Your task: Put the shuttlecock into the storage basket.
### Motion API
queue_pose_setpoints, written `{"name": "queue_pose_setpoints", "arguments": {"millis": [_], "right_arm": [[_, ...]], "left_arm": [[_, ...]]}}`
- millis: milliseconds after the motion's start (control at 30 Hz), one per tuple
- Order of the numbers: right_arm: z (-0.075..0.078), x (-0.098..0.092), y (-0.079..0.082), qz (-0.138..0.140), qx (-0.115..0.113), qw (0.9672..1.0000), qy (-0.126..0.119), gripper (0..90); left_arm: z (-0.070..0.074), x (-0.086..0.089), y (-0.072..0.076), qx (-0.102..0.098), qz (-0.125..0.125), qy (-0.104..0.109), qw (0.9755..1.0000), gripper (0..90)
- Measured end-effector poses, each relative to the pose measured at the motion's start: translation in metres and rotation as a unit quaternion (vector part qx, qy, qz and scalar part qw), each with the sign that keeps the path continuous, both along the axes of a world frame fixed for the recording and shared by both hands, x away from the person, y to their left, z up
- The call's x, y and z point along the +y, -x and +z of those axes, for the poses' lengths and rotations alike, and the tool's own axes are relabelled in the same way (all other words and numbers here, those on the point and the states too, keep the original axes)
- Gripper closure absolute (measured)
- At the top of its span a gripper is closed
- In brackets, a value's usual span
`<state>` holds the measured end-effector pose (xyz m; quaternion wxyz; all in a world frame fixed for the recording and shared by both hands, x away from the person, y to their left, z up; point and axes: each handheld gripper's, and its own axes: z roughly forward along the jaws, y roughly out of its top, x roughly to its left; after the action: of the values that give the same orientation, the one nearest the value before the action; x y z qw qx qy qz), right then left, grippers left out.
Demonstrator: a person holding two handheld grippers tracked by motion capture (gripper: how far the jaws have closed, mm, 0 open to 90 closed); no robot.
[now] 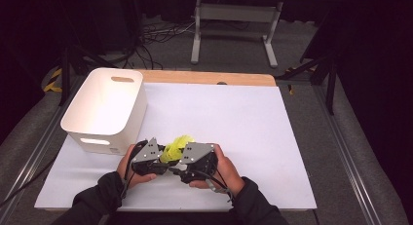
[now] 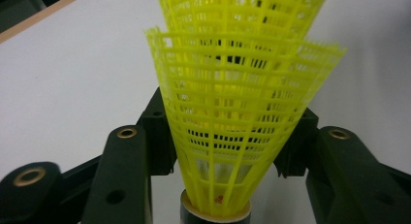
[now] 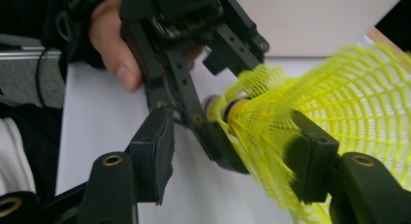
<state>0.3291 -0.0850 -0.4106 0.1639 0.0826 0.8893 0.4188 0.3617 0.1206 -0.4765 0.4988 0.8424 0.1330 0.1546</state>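
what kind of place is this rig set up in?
Looks like a lab or test workspace, not a home. Signs: a table covered in plain white sheeting, loose cables running across the grey carpet behind it, and the legs of a bare metal desk frame against a dark, curtained backdrop.

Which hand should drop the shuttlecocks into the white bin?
Left, probably. The left tool has both pads on the nested yellow shuttlecocks and sits nearer the white bin. The right tool stands open, one pad clear of the skirt.
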Motion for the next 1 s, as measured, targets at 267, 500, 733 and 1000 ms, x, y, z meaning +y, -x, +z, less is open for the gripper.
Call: {"name": "queue_pose_setpoints", "arguments": {"millis": [267,500,733,1000], "right_arm": [[-0.001,0.003,0.002,0.011,0.011,0.9999,-0.007,42.8],[0.003,0.004,0.006,0.011,0.003,0.9999,-0.001,38.6],[0.013,-0.003,0.007,-0.006,-0.013,0.9999,-0.002,35.5],[0.026,-0.011,0.010,-0.016,-0.022,0.9996,0.011,31.7]], "left_arm": [[0.001,0.000,0.001,-0.007,0.002,-0.001,1.0000,50.6],[0.000,0.000,0.001,-0.009,0.001,-0.002,1.0000,52.3],[0.000,0.000,0.001,-0.011,0.000,-0.003,0.9999,52.7],[0.001,0.000,0.002,-0.014,-0.001,-0.001,0.9999,53.3]]}}
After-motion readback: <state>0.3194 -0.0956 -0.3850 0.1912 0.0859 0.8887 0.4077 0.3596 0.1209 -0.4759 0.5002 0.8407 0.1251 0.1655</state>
